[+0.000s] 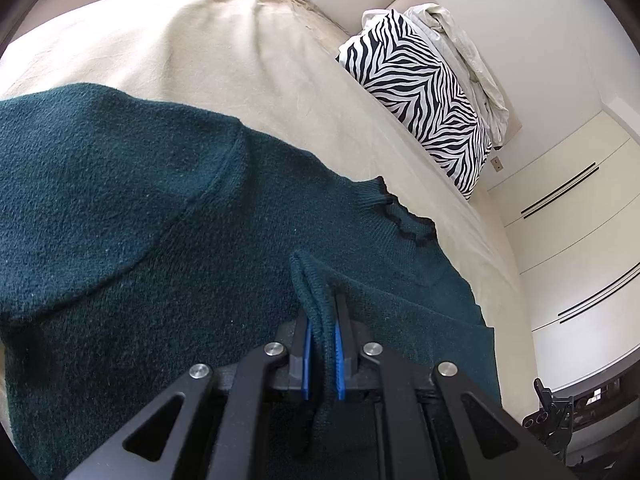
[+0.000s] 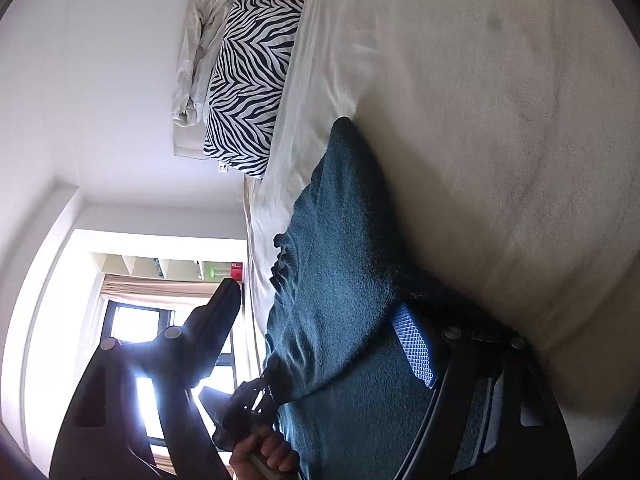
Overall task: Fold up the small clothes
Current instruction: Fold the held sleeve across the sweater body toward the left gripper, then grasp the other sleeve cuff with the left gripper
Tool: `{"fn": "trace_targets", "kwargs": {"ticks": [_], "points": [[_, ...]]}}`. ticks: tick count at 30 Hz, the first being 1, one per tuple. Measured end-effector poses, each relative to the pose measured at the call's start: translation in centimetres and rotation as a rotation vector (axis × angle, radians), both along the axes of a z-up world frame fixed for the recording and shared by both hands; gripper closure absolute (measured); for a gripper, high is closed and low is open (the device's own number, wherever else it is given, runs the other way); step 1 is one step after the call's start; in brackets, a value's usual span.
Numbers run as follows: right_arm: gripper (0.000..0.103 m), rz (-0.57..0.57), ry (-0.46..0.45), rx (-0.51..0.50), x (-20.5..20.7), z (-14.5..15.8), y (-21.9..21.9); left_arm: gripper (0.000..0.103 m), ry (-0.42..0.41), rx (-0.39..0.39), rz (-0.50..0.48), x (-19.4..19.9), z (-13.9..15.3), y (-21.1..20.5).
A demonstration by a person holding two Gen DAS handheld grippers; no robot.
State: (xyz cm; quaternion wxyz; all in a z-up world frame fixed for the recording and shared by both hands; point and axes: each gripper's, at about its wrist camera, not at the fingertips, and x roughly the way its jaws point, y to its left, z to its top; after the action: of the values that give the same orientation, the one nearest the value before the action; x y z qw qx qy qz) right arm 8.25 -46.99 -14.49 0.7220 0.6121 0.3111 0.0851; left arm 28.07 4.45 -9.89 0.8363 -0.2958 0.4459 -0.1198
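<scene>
Nearest the left wrist camera, my left gripper [image 1: 322, 320] has its fingers [image 1: 306, 344] pressed together on a ribbed edge of the dark green sweater [image 1: 140, 208], which I judge to be a cuff or hem lifted off the body of the garment. The sweater lies spread on the bed [image 1: 240, 52], collar [image 1: 404, 216] toward the far side. In the right wrist view, my right gripper [image 2: 316, 312] has its fingers [image 2: 412, 344] well apart: one blue pad lies against the knit, the other hangs free over the bed edge, so nothing is clamped. I judge the step to be a fold in progress, the pinched edge being carried across the body. The next move calls for laying that edge down flat and square before letting go. Beyond, a zebra-print pillow [image 1: 424, 100] rests at the headboard. Hidden: the sweater's near hem and the right sleeve; the far room is washed out by window glare.
</scene>
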Motion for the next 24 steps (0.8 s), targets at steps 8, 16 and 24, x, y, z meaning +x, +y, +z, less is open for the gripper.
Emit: {"fn": "trace_targets", "kwargs": {"ticks": [8,16,24], "points": [[0.026,0.113,-0.026,-0.12,-1.7,5.3,-0.9,0.089,-0.043,-0.001,-0.037,0.3,-1.6,0.2],[0.026,0.246,0.014,-0.159,7.9,5.0,-1.5,0.088,-0.099,-0.017,-0.042,-0.2,-2.3,0.3],[0.027,0.208,0.043,-0.112,14.6,1.8,-3.4,0.088,-0.127,-0.055,-0.038,-0.4,-2.9,0.8]]}}
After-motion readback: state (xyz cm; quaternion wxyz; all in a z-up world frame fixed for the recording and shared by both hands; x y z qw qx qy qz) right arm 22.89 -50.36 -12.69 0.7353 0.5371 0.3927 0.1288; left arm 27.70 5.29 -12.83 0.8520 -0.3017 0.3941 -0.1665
